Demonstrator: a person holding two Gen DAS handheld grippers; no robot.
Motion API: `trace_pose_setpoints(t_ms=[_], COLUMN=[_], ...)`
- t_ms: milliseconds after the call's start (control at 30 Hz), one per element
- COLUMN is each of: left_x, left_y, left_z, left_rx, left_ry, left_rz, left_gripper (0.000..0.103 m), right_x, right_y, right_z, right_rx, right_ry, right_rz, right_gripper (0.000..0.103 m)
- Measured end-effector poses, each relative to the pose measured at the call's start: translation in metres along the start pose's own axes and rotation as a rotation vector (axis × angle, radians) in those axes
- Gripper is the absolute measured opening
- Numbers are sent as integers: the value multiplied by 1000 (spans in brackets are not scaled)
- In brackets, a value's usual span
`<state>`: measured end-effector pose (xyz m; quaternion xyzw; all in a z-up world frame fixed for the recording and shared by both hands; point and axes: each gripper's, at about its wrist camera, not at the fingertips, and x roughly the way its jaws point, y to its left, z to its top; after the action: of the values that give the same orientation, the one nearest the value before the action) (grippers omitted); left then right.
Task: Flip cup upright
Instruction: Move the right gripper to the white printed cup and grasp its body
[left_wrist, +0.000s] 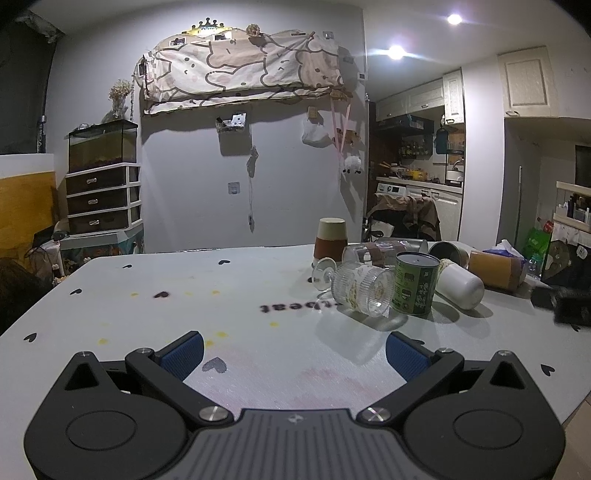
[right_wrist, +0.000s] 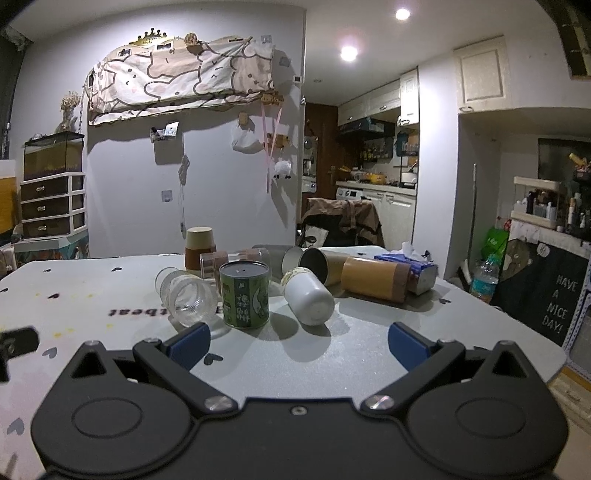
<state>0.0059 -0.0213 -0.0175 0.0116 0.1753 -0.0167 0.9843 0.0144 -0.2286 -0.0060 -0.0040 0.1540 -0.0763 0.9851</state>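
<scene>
Several cups lie in a cluster on the white table (left_wrist: 147, 295). A green patterned cup (left_wrist: 415, 282) (right_wrist: 245, 294) stands mouth-down. A clear ribbed glass (left_wrist: 364, 290) (right_wrist: 190, 299) lies on its side left of it. A white cup (left_wrist: 460, 282) (right_wrist: 308, 295) lies on its side to the right. A brown-and-cream cup (left_wrist: 331, 236) (right_wrist: 200, 246) stands mouth-down behind. An orange cup (left_wrist: 496, 268) (right_wrist: 375, 277) lies on its side. My left gripper (left_wrist: 293, 352) is open and empty, short of the cluster. My right gripper (right_wrist: 299, 345) is open and empty in front of the white cup.
A clear cup (right_wrist: 236, 258) and dark metal cups (right_wrist: 314, 264) lie behind the cluster. A blue tissue pack (right_wrist: 406, 264) sits at the back right. The table's right edge (right_wrist: 535, 332) is near. The other gripper's black body (left_wrist: 570, 304) shows at the right in the left wrist view.
</scene>
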Motion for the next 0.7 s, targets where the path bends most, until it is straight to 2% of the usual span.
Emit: trace_pose_setpoints(t_ms=[133, 300, 500, 700], left_x=[0, 0, 0, 0], left_y=[1, 2, 3, 5], left_z=[0, -2, -3, -3], left_rx=[-1, 0, -1, 1], left_ry=[2, 6, 8, 16], left_rz=[-1, -6, -5, -9], left_gripper=[103, 103, 103, 103], right_x=[20, 58, 121, 185], right_y=[-7, -20, -37, -46], right_z=[15, 39, 67, 80], right_rx=[-8, 18, 61, 78], right_ry=[11, 38, 59, 107], right_rz=[-6, 31, 30, 15], right_gripper=[103, 103, 102, 98])
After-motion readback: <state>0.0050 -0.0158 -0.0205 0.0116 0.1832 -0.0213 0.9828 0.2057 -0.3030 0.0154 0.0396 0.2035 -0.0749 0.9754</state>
